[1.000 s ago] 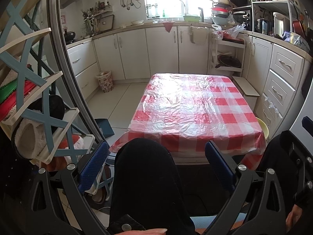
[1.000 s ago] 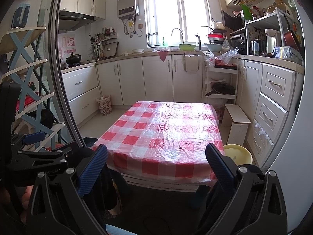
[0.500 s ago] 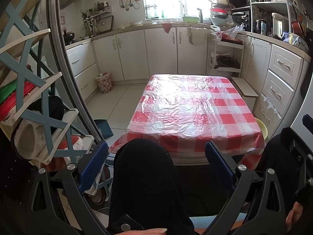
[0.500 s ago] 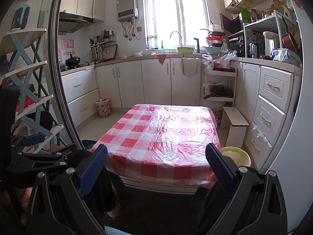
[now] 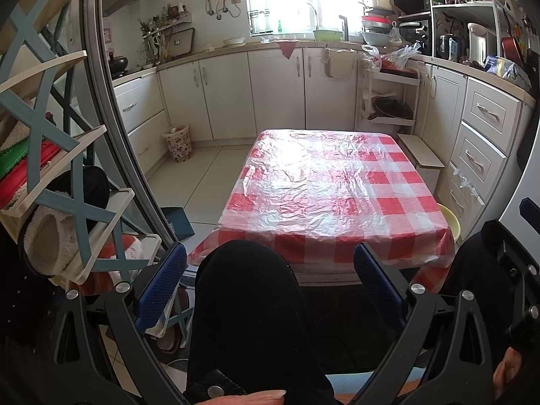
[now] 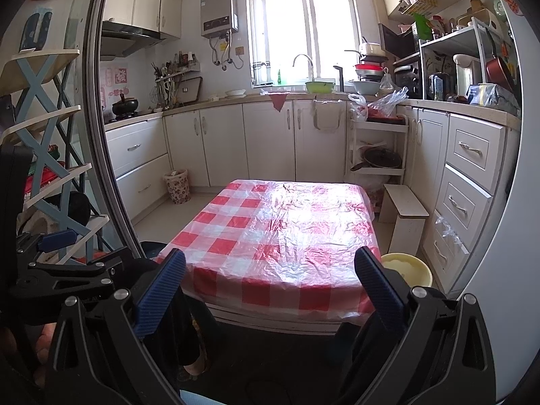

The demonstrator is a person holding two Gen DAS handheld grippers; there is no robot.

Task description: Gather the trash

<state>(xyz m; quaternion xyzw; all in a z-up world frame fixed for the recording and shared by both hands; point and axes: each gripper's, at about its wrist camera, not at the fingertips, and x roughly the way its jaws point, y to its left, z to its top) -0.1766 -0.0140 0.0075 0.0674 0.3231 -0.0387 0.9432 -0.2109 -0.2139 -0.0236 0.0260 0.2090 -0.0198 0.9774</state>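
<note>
My left gripper (image 5: 270, 280) is open and empty, held low above a black-clad knee, short of the low table (image 5: 334, 182) with its red-and-white checked plastic cover. My right gripper (image 6: 270, 283) is open and empty, in front of the same table (image 6: 280, 233). No trash shows on the table top. A small flowered waste bin (image 5: 178, 143) stands on the floor by the far left cabinets; it also shows in the right wrist view (image 6: 177, 186).
A blue-and-white shelf rack (image 5: 50, 155) with slippers stands close on the left. A yellow basin (image 6: 406, 269) and a white stool (image 6: 406, 217) sit right of the table, by the drawers (image 6: 467, 182). White cabinets line the back wall.
Both views have tilted slightly upward and drawn back a little; the table sits lower in the frames. Both grippers stay open and empty.
</note>
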